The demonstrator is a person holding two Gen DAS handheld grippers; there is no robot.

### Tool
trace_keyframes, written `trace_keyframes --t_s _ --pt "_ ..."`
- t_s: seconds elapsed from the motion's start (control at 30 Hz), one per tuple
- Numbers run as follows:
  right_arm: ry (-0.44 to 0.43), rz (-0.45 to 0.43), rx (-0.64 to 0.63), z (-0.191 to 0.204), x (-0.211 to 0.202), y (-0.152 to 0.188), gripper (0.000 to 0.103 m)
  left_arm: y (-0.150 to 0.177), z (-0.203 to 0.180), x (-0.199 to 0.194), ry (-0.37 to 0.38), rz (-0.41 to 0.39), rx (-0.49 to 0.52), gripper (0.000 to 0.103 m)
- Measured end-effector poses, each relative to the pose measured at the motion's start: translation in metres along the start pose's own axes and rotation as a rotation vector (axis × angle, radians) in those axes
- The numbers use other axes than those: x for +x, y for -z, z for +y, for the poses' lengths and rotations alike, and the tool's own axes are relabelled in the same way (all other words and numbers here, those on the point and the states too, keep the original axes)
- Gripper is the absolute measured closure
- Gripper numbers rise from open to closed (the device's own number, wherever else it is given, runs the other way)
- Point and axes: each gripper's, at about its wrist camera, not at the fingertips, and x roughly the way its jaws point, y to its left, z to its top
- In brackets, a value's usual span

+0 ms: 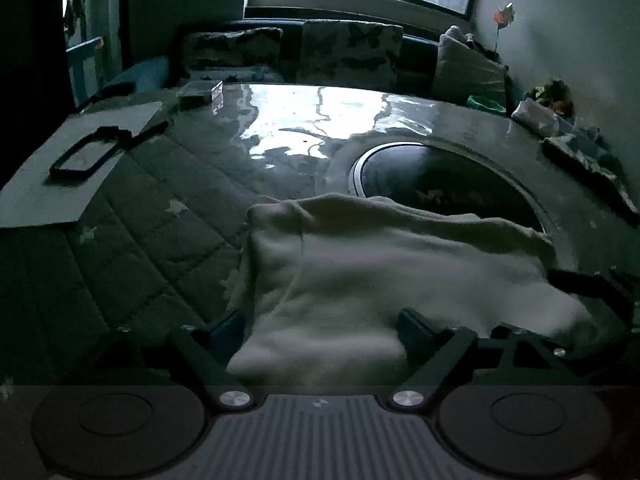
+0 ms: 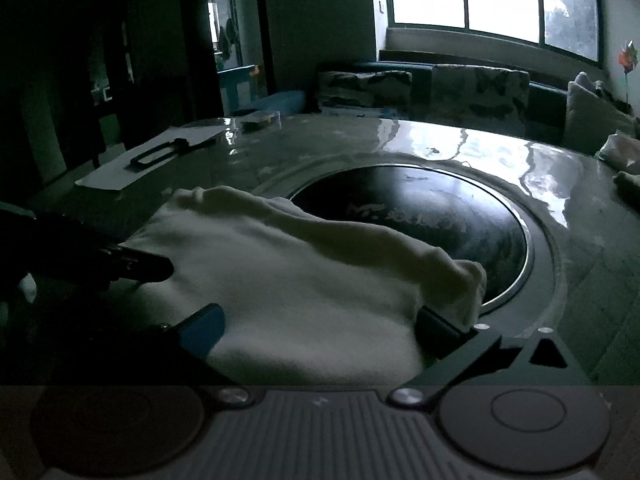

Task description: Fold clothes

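I see both my left gripper point(image 1: 320, 326) and right gripper point(image 2: 320, 330) spread wide, clamping nothing. White cloth point(image 1: 384, 264) lies between the fingers on the table point(image 1: 168, 200), its far edge over the round inset point(image 1: 452, 176).

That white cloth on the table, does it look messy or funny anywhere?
A little. The white fleecy cloth is folded but rumpled: its far edge bunches into a lumpy ridge, and one corner hangs over the round black inset in the glossy table. Both the left gripper and right gripper stand open around it.
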Motion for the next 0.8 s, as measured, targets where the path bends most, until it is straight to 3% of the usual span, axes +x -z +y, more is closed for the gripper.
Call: trace_keyframes --t_s 0.03,0.13,0.8 --pt "-0.002 0.000 0.003 -0.0003 0.0004 0.0000 0.000 0.0003 -0.0008 0.0009 0.009 0.004 -0.003 0.005" --pt "-0.011 0.002 0.014 -0.0021 0.0016 0.0003 0.000 0.0032 -0.0055 0.0021 0.013 0.004 0.003 0.000" --pt "-0.014 0.003 0.023 -0.0012 0.0029 0.0025 0.000 0.0060 -0.0086 0.0012 0.001 0.004 -0.011 0.000"
